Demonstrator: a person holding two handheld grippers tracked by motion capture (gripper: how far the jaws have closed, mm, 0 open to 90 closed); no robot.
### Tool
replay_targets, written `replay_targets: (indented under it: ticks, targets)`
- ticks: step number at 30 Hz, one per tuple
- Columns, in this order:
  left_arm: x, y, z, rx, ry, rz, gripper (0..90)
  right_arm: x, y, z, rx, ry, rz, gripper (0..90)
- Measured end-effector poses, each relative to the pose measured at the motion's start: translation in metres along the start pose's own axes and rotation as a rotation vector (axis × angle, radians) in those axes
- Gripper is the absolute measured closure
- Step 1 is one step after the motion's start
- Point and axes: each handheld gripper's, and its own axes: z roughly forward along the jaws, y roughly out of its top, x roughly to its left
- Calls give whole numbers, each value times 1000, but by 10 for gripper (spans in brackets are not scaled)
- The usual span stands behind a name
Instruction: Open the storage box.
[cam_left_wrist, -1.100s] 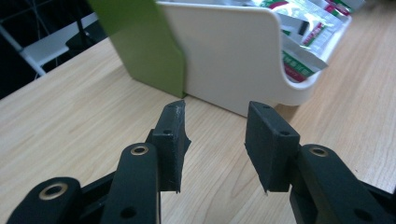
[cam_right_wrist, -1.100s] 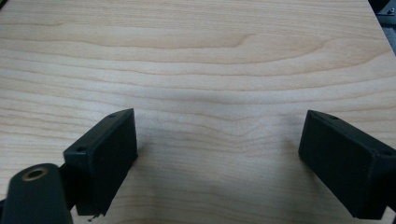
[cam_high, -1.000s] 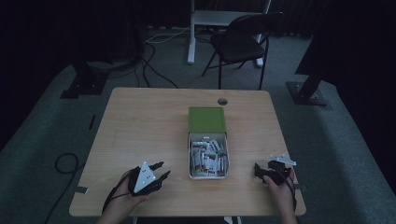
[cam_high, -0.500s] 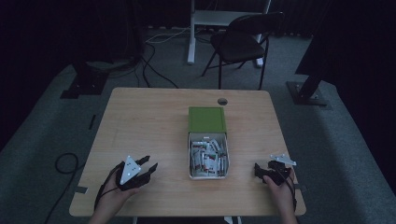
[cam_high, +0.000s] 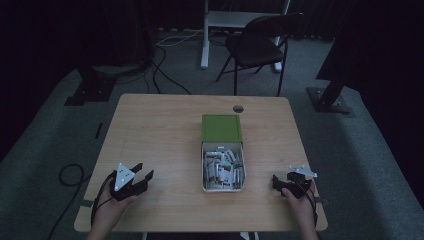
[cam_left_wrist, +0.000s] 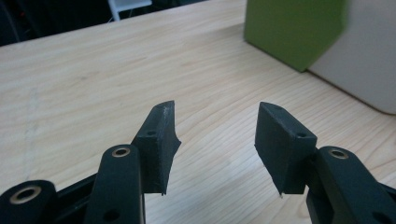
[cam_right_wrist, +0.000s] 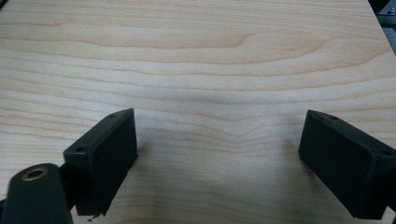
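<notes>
At the near left corner of the wooden table (cam_high: 165, 130) the left gripper (cam_high: 143, 175) rests low over the bare wood, held in the person's left hand (cam_high: 107, 207); its jaws have just been opening and now stand partly apart with nothing between them, the two black pads (cam_left_wrist: 161, 140) showing only tabletop in the gap in the left gripper view. Ahead of it in that view rise a green wall and a pale wall of the box, well apart from the pads. In the middle of the table lies that open box: its green lid (cam_high: 221, 128) is folded back on the far side, and the white tray (cam_high: 204, 170) on the near side is full of small red-and-white packets (cam_high: 222, 169) lying jumbled. At the near right corner the right gripper (cam_high: 276, 181), in the right hand (cam_high: 300, 202), has its jaws spread wide over bare wood, empty, near the box but not touching it.
</notes>
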Motion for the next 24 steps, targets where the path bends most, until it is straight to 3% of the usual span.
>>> replay_targets:
  ticks: [7, 9, 15, 17, 19, 24]
  targets:
    - [9, -3, 0, 12, 17, -32, 409, 0, 0, 0, 0, 0, 0, 112]
    - [11, -4, -1, -1, 37, -57, 392, 0, 0, 0, 0, 0, 0, 112]
    - [20, -9, -2, 66, 22, -94, 285, 0, 0, 0, 0, 0, 0, 112]
    - [21, -10, -2, 71, 43, -108, 269, 0, 0, 0, 0, 0, 0, 112]
    - [23, -11, -2, 100, 53, -114, 164, 0, 0, 0, 0, 0, 0, 112]
    - [27, -16, -2, 151, 52, -134, 148, 0, 0, 0, 0, 0, 0, 112]
